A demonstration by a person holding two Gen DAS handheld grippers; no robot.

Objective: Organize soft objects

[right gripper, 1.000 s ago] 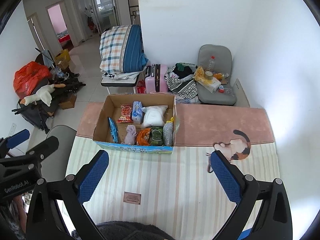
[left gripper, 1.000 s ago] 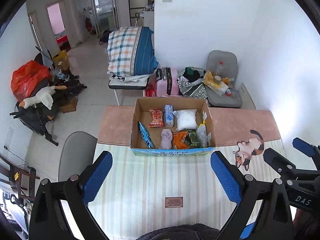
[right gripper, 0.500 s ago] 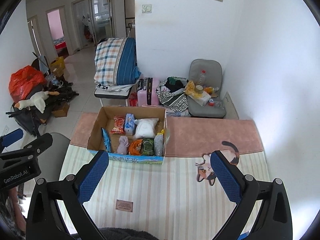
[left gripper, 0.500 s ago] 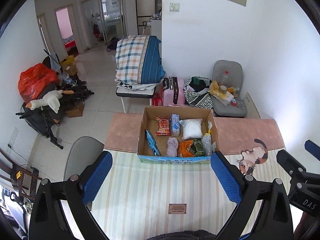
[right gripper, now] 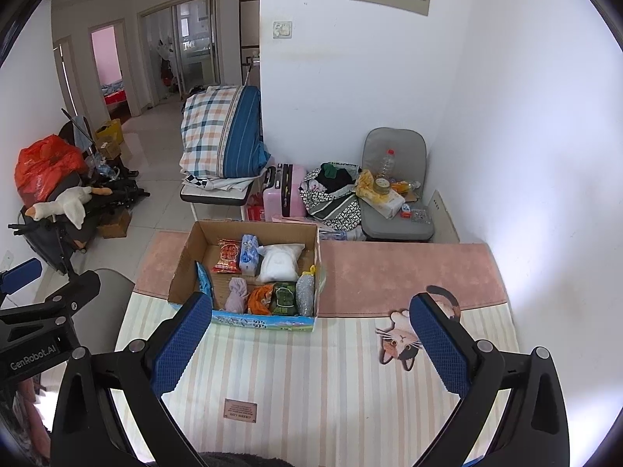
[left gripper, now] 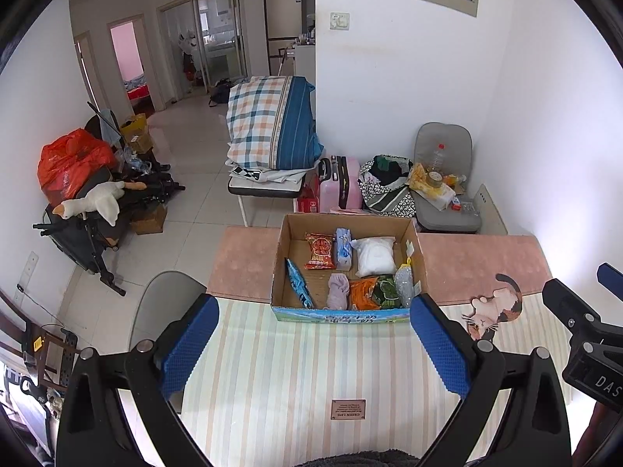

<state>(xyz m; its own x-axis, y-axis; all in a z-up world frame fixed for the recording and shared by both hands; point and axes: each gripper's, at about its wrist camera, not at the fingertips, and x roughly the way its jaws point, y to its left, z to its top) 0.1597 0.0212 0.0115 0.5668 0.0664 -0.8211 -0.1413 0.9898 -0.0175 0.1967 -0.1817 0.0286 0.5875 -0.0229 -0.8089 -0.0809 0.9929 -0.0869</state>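
Cardboard box (left gripper: 344,264) sits toward the far edge of the striped table mat (left gripper: 296,381), packed with soft stuff: a white pouch (left gripper: 374,256), a lilac rolled cloth (left gripper: 338,291), an orange bag (left gripper: 362,292) and a red snack pack (left gripper: 320,250). Left gripper (left gripper: 313,346) and right gripper (right gripper: 309,344) both hang above the near edge, jaws spread wide and holding nothing. A cat print (right gripper: 412,334) decorates the mat's right side.

Table (left gripper: 272,369) fills lower centre of both frames, covered by a striped mat with a pink band along the far edge. Open cardboard box (left gripper: 342,313) sits mid-frame across the stripe/pink boundary. Cat print (right gripper: 405,340) lower right, small brown label (right gripper: 240,410) bottom centre.
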